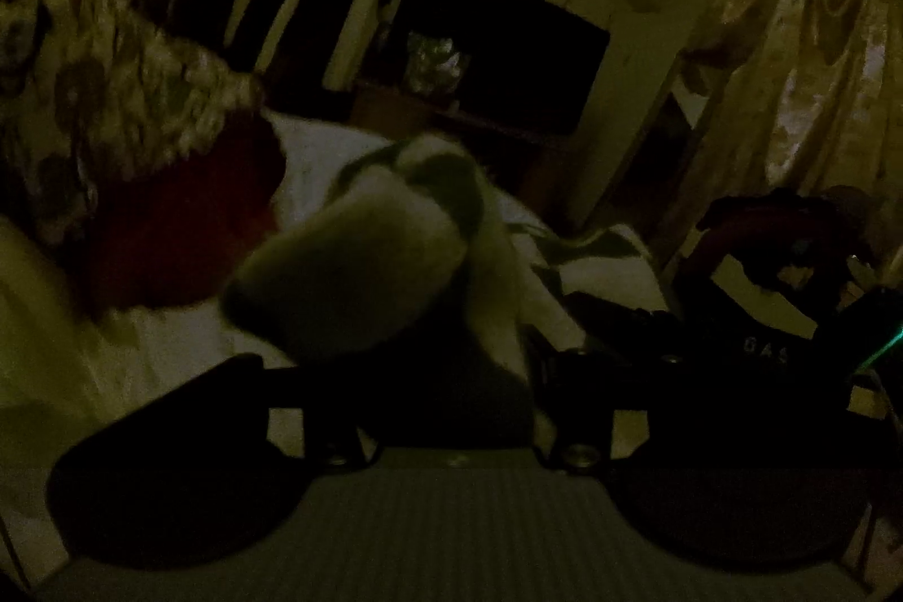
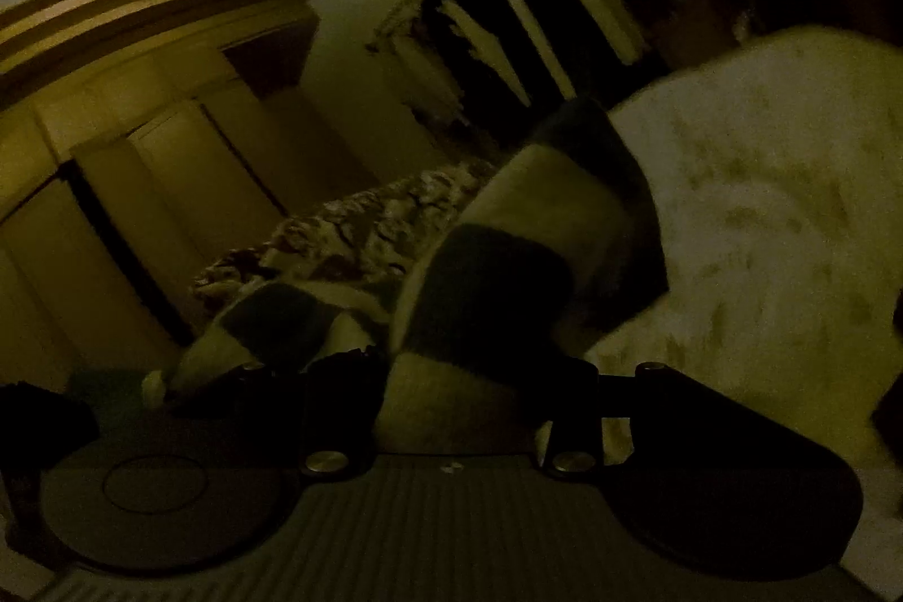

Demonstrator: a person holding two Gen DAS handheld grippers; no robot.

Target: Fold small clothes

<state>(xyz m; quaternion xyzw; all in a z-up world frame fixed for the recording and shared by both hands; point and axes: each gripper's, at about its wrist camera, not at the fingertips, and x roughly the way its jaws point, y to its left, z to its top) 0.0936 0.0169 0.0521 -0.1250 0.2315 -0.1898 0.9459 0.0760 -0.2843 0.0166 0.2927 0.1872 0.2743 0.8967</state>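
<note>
Striped cloth (image 1: 361, 258) fills the centre of the left wrist view, pinched by the left gripper (image 1: 451, 376) above the pale bed (image 1: 316, 150). No containers visible.

In the right wrist view, the same cloth (image 2: 508, 275) sits centre, clamped by the right gripper (image 2: 451, 410). Best keep it taut and match edges before laying it down.
</note>
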